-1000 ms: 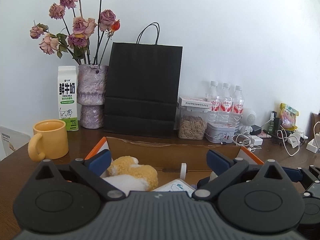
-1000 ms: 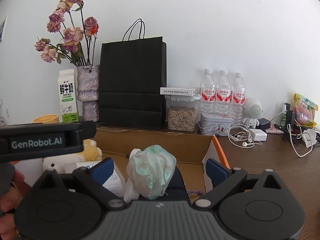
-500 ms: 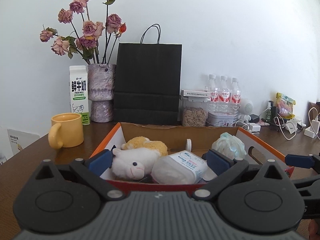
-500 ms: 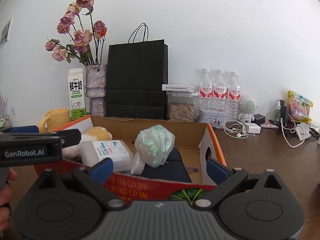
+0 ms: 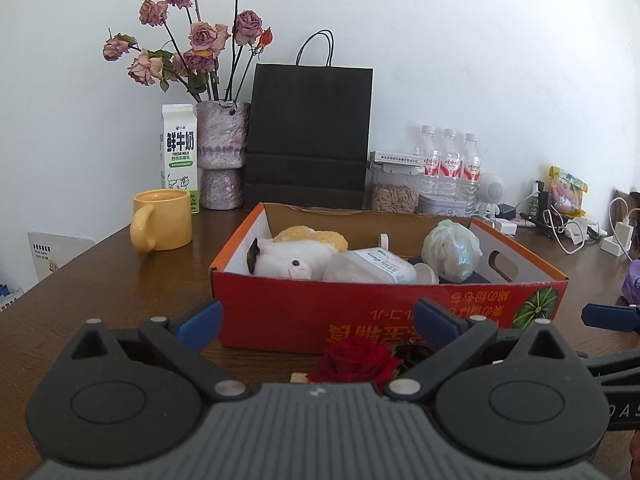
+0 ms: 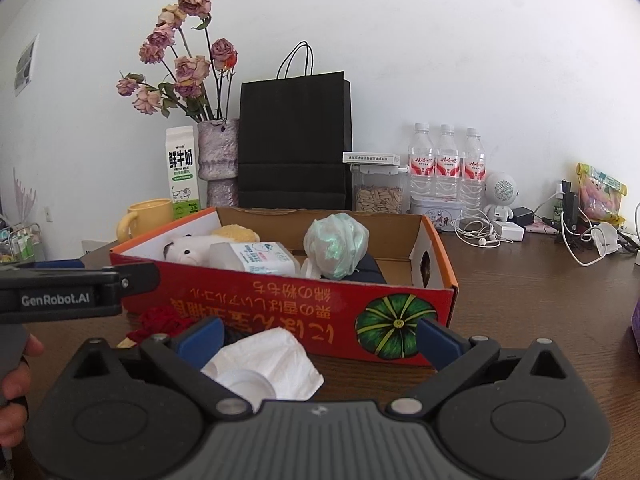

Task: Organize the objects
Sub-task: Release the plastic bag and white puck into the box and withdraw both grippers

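White wall backs a brown wooden table (image 5: 100, 292) that carries a black paper bag (image 5: 310, 136), a vase of dried roses (image 5: 222, 152), a milk carton (image 5: 179, 152), a yellow mug (image 5: 162, 220) and 3 water bottles (image 6: 446, 164). At table centre stands a red cardboard box (image 5: 360, 316) with an orange rim, already holding a white plush toy (image 5: 292, 260), a clear plastic container (image 5: 370, 266) lying on its side and a knotted green plastic bag (image 6: 336, 244). Loose items lie on the table just in front of the box: a red fabric rose (image 5: 354, 362) between the fingers of the left gripper (image 5: 316, 322), and a crumpled white tissue (image 6: 268, 360) with a white round lid-like piece beside it, between the fingers of the right gripper (image 6: 318, 338). Both grippers stand spread wide, with nothing pinched and no pad touching any item. Handling judgement: the rose is soft, light and crushable; take it low on the bloom or at its base with light pressure. The tissue is limp and nearly weightless; pinch it at the raised central fold so it does not slip out. The round white piece looks rigid and smooth; grip it across the rim. Free space for placement appears at the box's right end, near the handle cut-out.
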